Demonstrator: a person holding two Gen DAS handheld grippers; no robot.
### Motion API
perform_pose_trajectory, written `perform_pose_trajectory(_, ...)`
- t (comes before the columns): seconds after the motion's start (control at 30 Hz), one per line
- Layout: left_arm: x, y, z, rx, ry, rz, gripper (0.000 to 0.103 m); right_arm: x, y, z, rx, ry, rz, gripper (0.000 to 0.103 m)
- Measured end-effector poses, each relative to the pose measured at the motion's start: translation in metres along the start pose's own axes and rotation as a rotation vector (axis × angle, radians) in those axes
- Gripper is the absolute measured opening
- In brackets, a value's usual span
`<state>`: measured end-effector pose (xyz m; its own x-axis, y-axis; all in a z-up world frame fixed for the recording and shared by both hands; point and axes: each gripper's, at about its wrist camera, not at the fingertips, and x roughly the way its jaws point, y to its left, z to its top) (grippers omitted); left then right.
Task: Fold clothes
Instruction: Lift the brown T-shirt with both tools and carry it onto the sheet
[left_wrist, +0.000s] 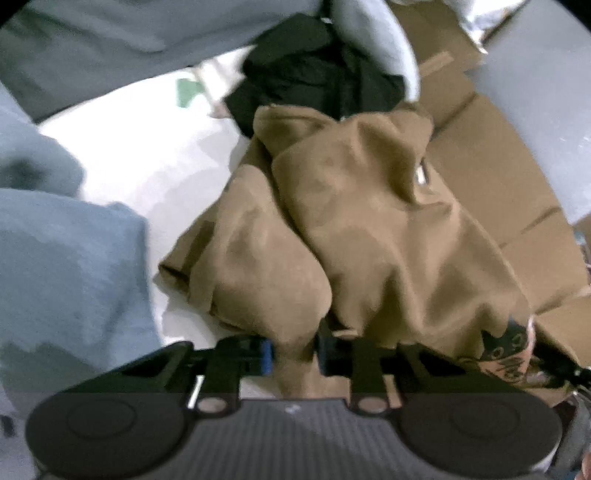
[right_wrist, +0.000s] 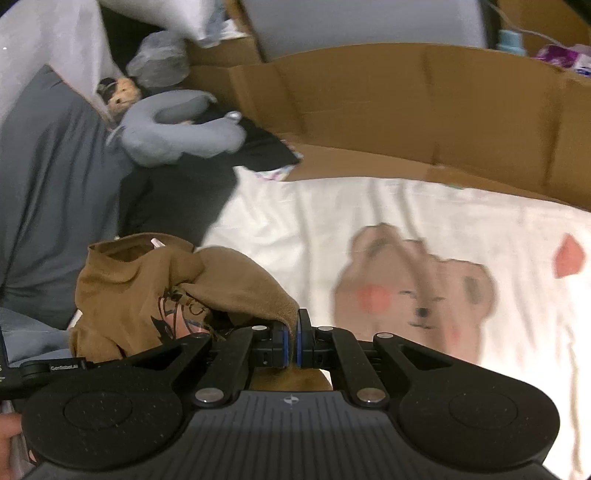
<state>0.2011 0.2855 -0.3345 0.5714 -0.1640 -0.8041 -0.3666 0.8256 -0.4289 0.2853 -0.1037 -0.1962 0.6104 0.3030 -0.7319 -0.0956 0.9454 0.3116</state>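
The brown shirt (left_wrist: 369, 221) is hanging bunched between the two claws, over a white bedsheet (right_wrist: 406, 206). The left claw (left_wrist: 294, 354) is pinching a thick fold of the brown cloth between its blue pads (left_wrist: 266, 355), jaws pressed in on the fabric. The right claw (right_wrist: 292, 343) is clamping tight on another edge of the same shirt, its pads nearly meeting with only a thin layer of cloth between them. A dark printed design (right_wrist: 177, 310) on the shirt is showing in the crumpled part just left of the right claw. Under and beyond the right claw, the sheet is carrying a printed bear (right_wrist: 417, 291) with pink cheeks. Blue-grey cloth (left_wrist: 70, 251) is lying heaped to the left of the shirt in the left claw's view. Behind the shirt, a black garment (left_wrist: 314, 77) is lying on the sheet. Further off, a grey neck pillow (right_wrist: 177, 125) is resting beside a small stuffed toy (right_wrist: 120, 94), and flattened cardboard (right_wrist: 406, 107) is standing along the far edge of the bed.
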Motion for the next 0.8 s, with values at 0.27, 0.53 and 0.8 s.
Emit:
perform_pose_trajectory(0.27, -0.007, -0.027, -0.019, 0.071, 0.028, -0.098, 0.012, -0.044, -0.045, -0.012, 0.051, 0.007, -0.13, 0.002)
perform_pose_trajectory(0.53, -0.019, -0.052, -0.032, 0.138, 0.079, -0.168, 0.011, -0.106, -0.077, -0.04, 0.141, 0.001, -0.256, 0.002)
perform_pose_trajectory(0.8, -0.047, -0.058, -0.061, 0.189, 0.132, -0.206, 0.01, -0.152, -0.093, -0.078, 0.198, 0.084, -0.349, 0.002)
